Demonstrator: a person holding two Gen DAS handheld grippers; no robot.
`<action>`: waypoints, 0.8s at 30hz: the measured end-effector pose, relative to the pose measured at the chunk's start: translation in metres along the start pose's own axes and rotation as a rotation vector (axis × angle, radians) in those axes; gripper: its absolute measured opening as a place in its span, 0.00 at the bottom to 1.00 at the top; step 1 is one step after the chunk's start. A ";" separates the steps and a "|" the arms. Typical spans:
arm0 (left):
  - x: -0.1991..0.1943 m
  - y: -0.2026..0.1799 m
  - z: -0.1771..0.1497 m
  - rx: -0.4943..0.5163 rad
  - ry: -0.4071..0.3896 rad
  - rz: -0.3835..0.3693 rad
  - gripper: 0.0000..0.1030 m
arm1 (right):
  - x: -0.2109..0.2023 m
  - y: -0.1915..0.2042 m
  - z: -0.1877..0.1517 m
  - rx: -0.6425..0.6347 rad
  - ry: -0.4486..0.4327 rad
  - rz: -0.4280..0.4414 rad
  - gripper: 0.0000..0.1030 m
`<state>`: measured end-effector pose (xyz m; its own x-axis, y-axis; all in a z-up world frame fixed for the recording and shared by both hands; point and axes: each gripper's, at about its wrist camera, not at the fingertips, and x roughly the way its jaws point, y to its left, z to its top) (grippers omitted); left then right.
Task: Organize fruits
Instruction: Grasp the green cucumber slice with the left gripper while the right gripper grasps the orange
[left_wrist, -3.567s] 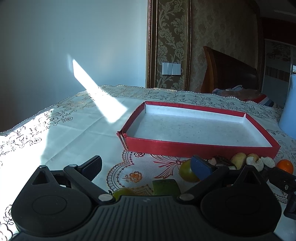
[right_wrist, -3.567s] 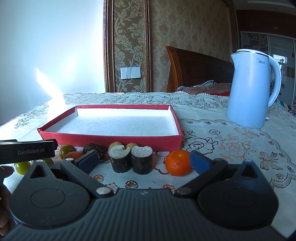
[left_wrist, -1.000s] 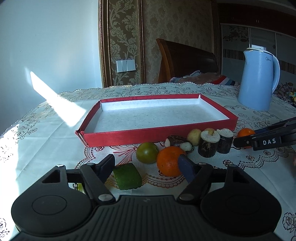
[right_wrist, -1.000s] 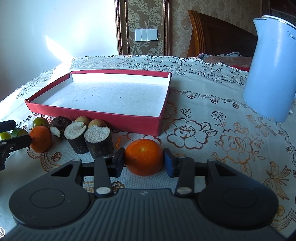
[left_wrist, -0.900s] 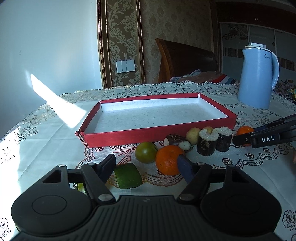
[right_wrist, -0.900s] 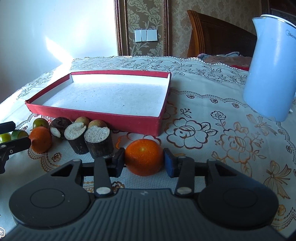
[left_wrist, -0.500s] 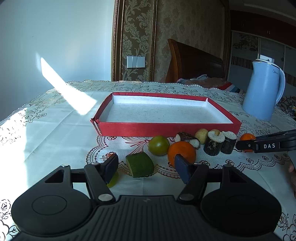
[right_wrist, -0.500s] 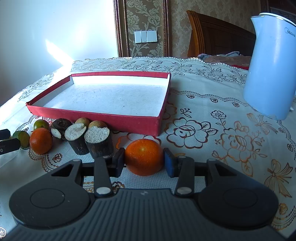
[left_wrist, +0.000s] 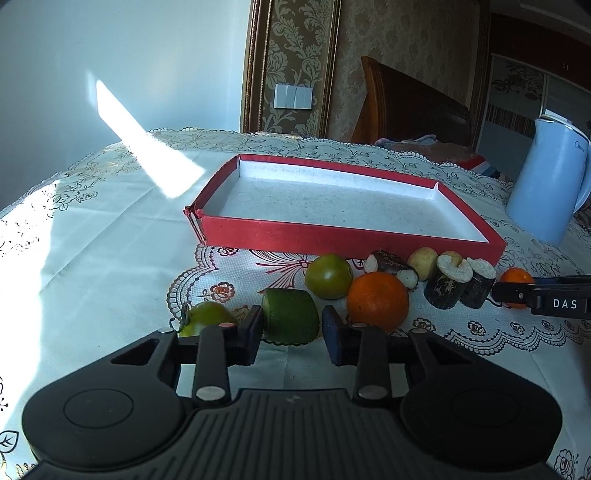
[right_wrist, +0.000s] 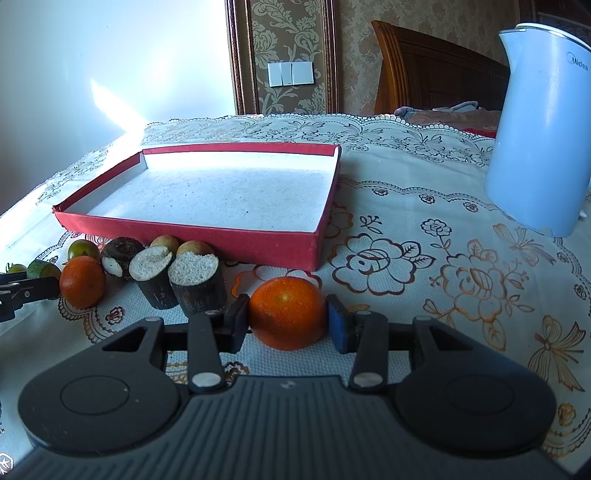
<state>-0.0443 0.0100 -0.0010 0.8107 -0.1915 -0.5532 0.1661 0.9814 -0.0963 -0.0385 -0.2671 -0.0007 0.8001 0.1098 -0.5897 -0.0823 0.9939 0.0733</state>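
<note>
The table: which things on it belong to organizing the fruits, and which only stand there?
For the job:
- red tray
- orange between the right gripper pads
- green piece between the left gripper pads
- second orange
- green tomato
- cut cane pieces

Only standing there:
- blue kettle
- lace tablecloth

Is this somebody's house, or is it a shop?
Most likely a home, maybe a dining room. There is a lace tablecloth with a blue electric kettle on it, patterned wallpaper with a light switch, and a carved wooden chair behind the table.
</note>
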 end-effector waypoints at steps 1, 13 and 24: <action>0.002 0.001 0.000 -0.007 0.006 -0.001 0.32 | 0.000 0.000 0.000 0.001 0.000 0.001 0.40; 0.004 -0.006 0.004 -0.023 0.015 0.056 0.27 | 0.000 0.000 -0.001 -0.002 -0.004 -0.004 0.40; -0.008 -0.020 0.019 0.012 -0.033 0.088 0.27 | -0.008 0.001 -0.001 0.012 -0.032 -0.066 0.40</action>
<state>-0.0436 -0.0079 0.0208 0.8407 -0.1048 -0.5313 0.0996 0.9943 -0.0384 -0.0455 -0.2670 0.0035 0.8224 0.0430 -0.5673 -0.0213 0.9988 0.0448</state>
